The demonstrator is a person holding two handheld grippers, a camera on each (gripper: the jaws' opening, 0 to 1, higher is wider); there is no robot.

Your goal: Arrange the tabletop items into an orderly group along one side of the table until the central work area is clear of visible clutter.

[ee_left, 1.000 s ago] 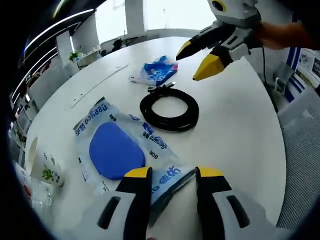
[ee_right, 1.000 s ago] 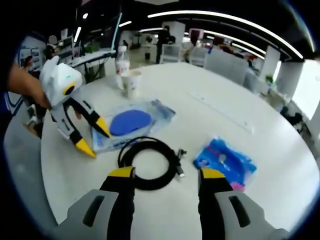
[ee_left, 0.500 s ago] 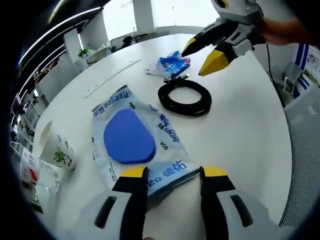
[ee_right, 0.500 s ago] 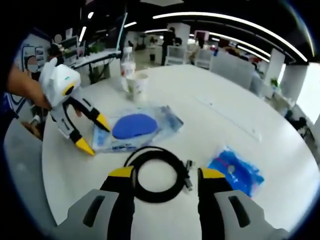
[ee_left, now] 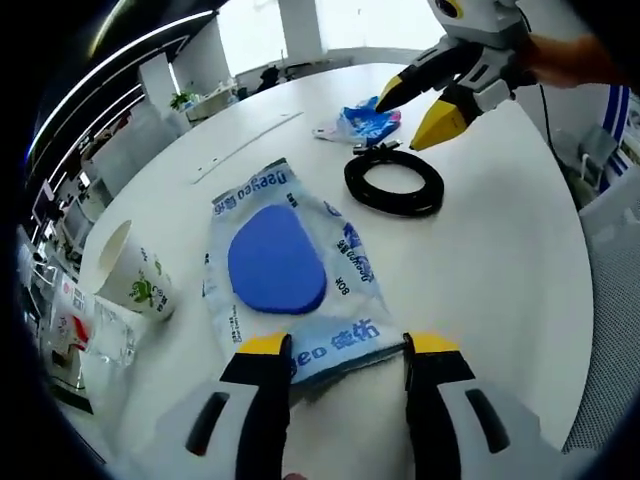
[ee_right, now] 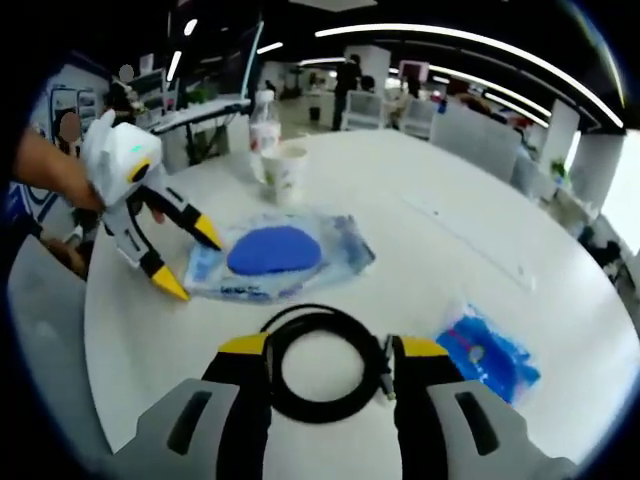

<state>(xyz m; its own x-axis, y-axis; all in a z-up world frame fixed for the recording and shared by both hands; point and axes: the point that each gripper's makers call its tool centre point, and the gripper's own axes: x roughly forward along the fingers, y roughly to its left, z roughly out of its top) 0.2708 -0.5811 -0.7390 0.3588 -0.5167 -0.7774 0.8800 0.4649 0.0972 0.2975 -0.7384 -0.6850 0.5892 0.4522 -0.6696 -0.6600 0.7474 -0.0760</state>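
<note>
You are working over a round white table (ee_left: 500, 290), and the largest item on it is the clear plastic packet with the blue pad inside (ee_left: 277, 262), lying flat near the edge on your left side. Your left gripper (ee_left: 345, 352) sits right at the packet's near edge with its yellow-tipped jaws spread, the packet's rim reaching into the gap between them; you cannot tell whether they touch it. In the right gripper view that same left gripper (ee_right: 180, 260) hangs just beside the packet (ee_right: 275, 255). Next in size is the black coiled cable (ee_right: 320, 362), lying on the table beyond the packet and well apart from it. Your right gripper (ee_right: 322, 350) hovers over the coil with its jaws wide apart, straddling it without pinching anything. A white paper cup (ee_left: 130, 275) stands upright to the left of the packet, with a clear plastic bottle (ee_left: 85, 330) just beside it. Smallest is the crumpled blue wrapper (ee_left: 368, 120), resting past the cable.
</note>
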